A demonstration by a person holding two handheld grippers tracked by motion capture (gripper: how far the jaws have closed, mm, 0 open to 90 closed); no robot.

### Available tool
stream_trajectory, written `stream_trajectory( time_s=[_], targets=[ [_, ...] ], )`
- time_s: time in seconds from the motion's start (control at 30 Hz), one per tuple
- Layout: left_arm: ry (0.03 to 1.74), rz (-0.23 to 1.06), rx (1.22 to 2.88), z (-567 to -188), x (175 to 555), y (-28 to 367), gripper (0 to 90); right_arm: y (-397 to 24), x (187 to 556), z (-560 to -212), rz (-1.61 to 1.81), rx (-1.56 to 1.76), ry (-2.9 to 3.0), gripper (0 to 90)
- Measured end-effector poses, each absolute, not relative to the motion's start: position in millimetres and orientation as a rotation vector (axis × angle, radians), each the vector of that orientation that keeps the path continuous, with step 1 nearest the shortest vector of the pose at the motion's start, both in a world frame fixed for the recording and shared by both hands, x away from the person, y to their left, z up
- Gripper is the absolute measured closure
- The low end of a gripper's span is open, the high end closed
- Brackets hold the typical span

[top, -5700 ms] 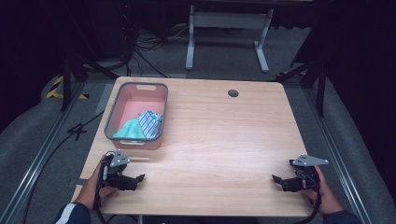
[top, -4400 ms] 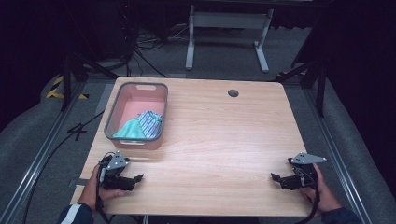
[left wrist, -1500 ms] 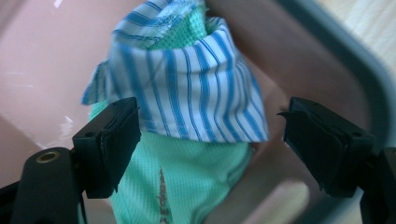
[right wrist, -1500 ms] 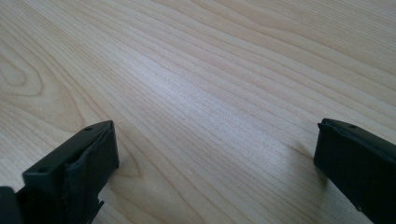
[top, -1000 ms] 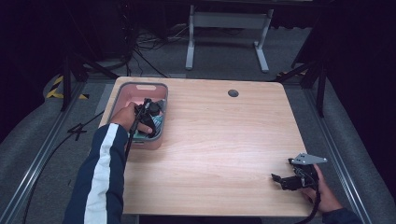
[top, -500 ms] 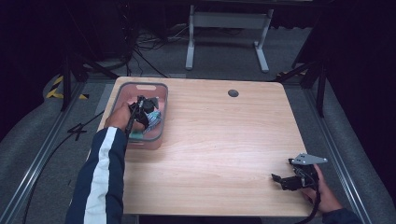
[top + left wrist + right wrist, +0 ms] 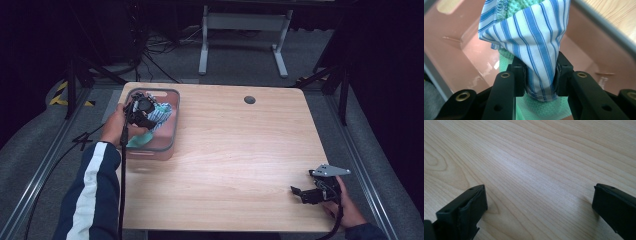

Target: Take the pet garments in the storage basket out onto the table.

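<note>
Near the table's right front corner, the right gripper rests with its jaws spread wide over bare wood (broad open tabletop stretches leftward). Farther off at the left edge, the left gripper pinches the blue-striped cloth just above the pink bin's rim. No writing is readable.

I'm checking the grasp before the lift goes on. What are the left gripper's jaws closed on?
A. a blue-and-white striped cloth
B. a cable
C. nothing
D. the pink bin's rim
A: in the left gripper view, the left gripper pinches a fold of the striped cloth between its jaws, above the pink bin.
</note>
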State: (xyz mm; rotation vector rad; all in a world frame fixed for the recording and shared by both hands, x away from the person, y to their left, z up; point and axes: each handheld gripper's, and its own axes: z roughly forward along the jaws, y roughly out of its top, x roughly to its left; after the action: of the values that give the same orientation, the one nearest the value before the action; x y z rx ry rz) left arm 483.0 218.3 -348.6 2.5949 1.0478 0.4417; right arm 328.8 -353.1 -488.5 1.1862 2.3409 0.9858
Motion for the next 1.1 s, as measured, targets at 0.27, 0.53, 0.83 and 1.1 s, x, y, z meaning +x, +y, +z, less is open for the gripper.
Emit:
stream_trajectory(
  time_s=[0.27, 0.53, 0.83, 1.1],
  targets=[
    [1.032, 0.530, 2.487, -324, 469, 223, 68.9, -353, 329, -489, 0.986, 1.186, 2.341, 0.2],
    [0.975, 0.585, 2.432, -304, 454, 216, 69.2, -353, 329, -489, 0.986, 1.186, 2.341, 0.3],
    [0.873, 0.650, 2.404, -274, 435, 199, 69.2, -353, 329, -489, 0.986, 1.186, 2.341, 0.2],
    [0.771, 0.661, 2.413, -261, 427, 177, 69.2, -353, 329, -488, 0.986, 1.187, 2.341, 0.3]
  ],
)
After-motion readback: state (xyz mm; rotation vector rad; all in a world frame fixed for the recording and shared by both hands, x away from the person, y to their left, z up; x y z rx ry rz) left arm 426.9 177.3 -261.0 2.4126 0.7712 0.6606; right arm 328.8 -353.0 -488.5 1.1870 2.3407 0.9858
